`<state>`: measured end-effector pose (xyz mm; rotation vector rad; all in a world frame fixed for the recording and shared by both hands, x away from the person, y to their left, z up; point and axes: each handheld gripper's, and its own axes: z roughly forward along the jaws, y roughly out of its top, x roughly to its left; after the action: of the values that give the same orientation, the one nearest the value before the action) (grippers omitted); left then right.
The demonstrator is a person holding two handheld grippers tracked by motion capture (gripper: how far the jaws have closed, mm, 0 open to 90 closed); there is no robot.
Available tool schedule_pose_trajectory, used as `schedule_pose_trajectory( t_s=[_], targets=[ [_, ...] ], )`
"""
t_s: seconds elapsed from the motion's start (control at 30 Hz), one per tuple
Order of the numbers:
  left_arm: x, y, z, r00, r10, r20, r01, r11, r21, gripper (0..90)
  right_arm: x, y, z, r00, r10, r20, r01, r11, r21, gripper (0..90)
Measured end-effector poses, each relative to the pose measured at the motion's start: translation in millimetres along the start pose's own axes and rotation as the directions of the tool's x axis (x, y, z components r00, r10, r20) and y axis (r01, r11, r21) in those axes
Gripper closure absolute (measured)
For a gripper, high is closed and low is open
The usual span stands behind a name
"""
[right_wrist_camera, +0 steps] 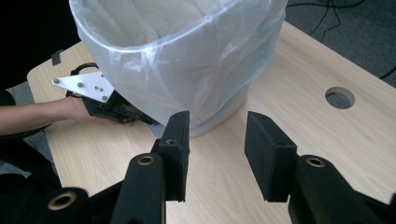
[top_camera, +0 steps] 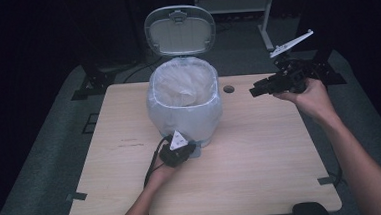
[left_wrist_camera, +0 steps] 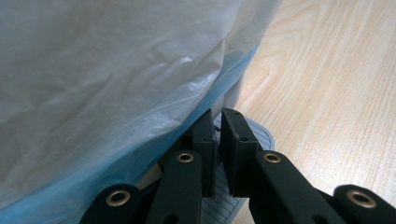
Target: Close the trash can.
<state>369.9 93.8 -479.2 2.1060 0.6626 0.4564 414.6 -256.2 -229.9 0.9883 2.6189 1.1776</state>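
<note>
Here's the pedal bin [top_camera: 184, 108], standing mid-counter toward the far side, lid [top_camera: 180, 30] flipped upright behind it and a pale translucent liner bag [top_camera: 182, 85] draped over its rim and down the walls. The wooden counter [top_camera: 261, 153] carries it alone, with a round cable hole [top_camera: 228, 89] just right of the bin.

Left claw [top_camera: 181, 149] is down low at the near foot of the bin, its grey 3-cornered plate [top_camera: 179, 139] facing up. In the left gripper view the 2 black jaws are pressed almost together, only a thin slit between them, and they sit right on top of the ribbed grey foot pedal [left_wrist_camera: 261, 135], with the bag [left_wrist_camera: 116, 84] hanging over them on the left. Nothing is pinched between the pads; they lie on the pedal.

Right claw [top_camera: 257, 89] hangs in the air to the right of the bin, well apart from it, above the far right part of the counter, pointing left toward the bin. In the right gripper view its jaws are spread, a clear gap between the pads with bare counter [right_wrist_camera: 299, 107] showing through, and nothing between them. That view looks across at the bin [right_wrist_camera: 187, 60] and, beyond it, the other hand [right_wrist_camera: 70, 109] with its claw tucked under the liner's edge. The cable hole [right_wrist_camera: 340, 97] lies off to the right there.
</note>
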Motion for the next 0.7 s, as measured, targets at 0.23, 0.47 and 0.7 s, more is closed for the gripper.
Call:
schedule_pose_trajectory(
  t_s=[0.23, 0.47, 0.7],
  targets=[
    [0.0, 0.0, 0.0, 1.0000, 0.000, 0.000, 0.000, 1.0000, 0.000, 84.7, -4.4, -12.2, 1.4, 0.9999, 0.014, -0.001, -0.014, 1.000, -0.007, 58.1],
    [-0.1, 0.1, -0.1, 1.0000, -0.001, -0.001, 0.001, 1.0000, 0.001, 84.5, -9.9, -26.2, 3.7, 0.9993, 0.037, -0.010, -0.037, 0.999, -0.018, 57.4],
    [-0.1, 0.0, 0.1, 1.0000, -0.001, -0.001, 0.001, 1.0000, -0.003, 83.9, -16.6, -43.1, 9.1, 0.9978, 0.064, -0.014, -0.064, 0.998, -0.024, 57.3]
  ],
)
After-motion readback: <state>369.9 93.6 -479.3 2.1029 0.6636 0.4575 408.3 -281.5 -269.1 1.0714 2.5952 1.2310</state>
